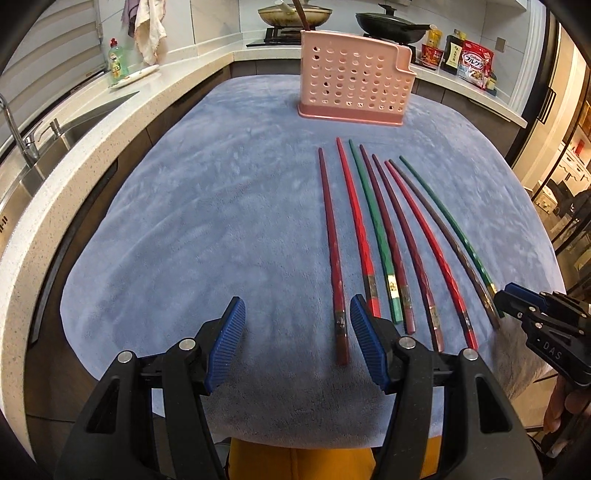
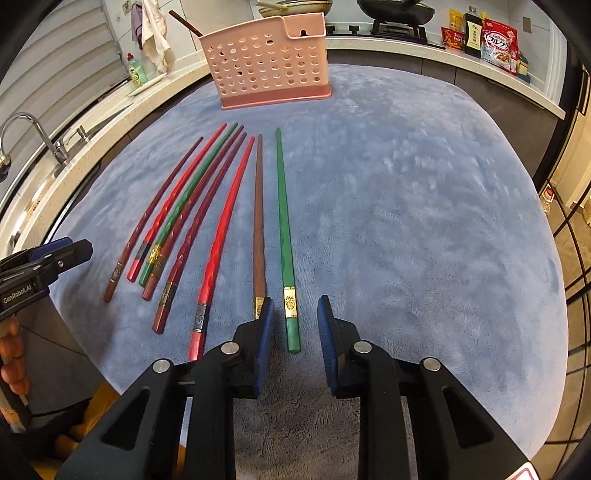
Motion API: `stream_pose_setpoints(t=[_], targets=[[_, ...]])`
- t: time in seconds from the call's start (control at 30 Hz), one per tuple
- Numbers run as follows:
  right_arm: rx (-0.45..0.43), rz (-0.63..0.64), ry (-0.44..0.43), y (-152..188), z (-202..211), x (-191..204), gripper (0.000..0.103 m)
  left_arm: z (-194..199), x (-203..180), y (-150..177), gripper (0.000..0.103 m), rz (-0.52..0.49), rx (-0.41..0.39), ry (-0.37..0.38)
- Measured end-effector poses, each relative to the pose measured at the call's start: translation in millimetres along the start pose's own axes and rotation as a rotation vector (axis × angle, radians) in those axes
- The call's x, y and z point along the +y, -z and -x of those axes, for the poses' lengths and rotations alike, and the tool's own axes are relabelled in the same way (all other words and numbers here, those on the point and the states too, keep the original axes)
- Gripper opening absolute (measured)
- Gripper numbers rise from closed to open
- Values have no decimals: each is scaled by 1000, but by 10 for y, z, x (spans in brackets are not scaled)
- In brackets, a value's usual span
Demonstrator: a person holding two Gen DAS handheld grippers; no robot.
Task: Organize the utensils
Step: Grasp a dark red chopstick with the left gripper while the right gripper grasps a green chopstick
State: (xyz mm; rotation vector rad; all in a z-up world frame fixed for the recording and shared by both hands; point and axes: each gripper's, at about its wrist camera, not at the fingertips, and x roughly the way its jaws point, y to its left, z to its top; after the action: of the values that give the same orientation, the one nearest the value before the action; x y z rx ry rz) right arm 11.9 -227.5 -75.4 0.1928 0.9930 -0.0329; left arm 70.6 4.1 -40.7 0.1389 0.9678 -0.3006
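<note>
Several chopsticks lie side by side on a blue cloth (image 1: 207, 229), in maroon, red, green and brown. A pink perforated utensil holder (image 1: 352, 86) stands at the far end, also in the right wrist view (image 2: 267, 70), with one dark chopstick in it (image 2: 184, 22). My left gripper (image 1: 297, 345) is open and empty; the leftmost maroon chopstick (image 1: 332, 251) has its near end between the fingers. My right gripper (image 2: 295, 341) is open, with the near end of the rightmost green chopstick (image 2: 285, 236) between its fingers, not touching. The right gripper shows in the left wrist view (image 1: 517, 301).
A white counter with a sink and tap (image 1: 22, 136) runs along the left. A stove with two pans (image 1: 391, 26) and food packets (image 1: 474, 62) are behind the holder. A green soap bottle (image 1: 118, 61) stands on the counter.
</note>
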Motion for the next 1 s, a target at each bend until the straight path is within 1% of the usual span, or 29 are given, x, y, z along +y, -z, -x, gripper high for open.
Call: stream_pose_setpoints(t=[0.1,0.33,0.37,0.63,0.9,1.0], targets=[[8,4,4,14,-34,5,16,-22,-9,28,56,2,10,7],[5,10,15,35,-55,2,11,-71,-42,64,56,-5,23,13],[2,7,19,36,-54,-4,8,-82,-48,72,56,-6,26,14],[-10,-18,19,44,-55,-40,8,-192,-86,127,56,-12,58,19],[-9,-24,17,45,-49,-58,8,-328,-51,151,55,2,89,4],[-9,-25,17,44,-49,-58,8,-333,-55,156,51,-2,84,-1]])
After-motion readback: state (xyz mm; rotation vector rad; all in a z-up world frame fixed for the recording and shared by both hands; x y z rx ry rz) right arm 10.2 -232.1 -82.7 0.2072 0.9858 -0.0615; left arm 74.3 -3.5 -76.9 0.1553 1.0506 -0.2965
